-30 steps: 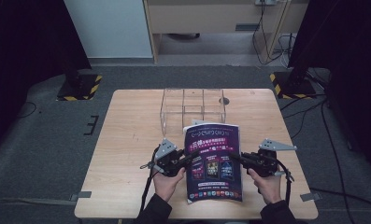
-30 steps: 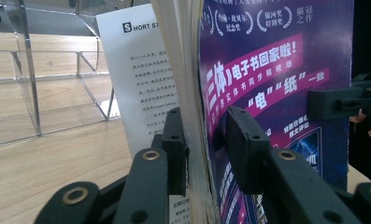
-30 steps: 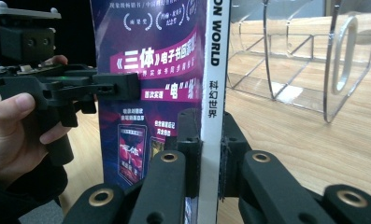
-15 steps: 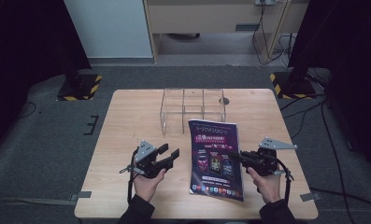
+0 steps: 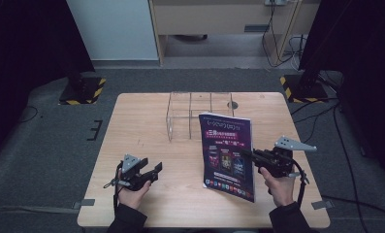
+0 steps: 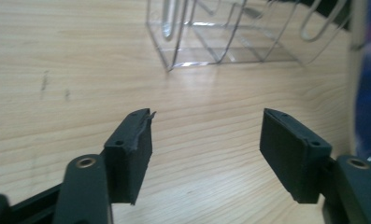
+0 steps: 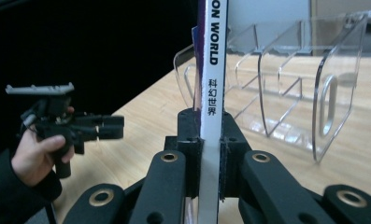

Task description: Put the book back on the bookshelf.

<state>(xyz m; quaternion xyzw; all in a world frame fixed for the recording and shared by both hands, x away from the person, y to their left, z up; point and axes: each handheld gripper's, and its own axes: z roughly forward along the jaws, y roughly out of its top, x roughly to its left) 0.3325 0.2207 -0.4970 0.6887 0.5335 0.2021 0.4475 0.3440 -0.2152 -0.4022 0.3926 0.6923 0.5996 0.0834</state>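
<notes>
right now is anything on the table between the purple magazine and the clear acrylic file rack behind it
Nothing visible. The purple magazine, clamped at its spine by the right gripper, stands upright just in front of the clear acrylic file rack. The left gripper sits open, well off to the left on the wooden table.

High view dim, dark surround at 9 & 3 o'clock; tabletop (image 5: 146, 126) evenly lit. Left gripper view: soft glare on wood at 12 o'clock, magazine (image 6: 367, 84) blurred at 3.
</notes>
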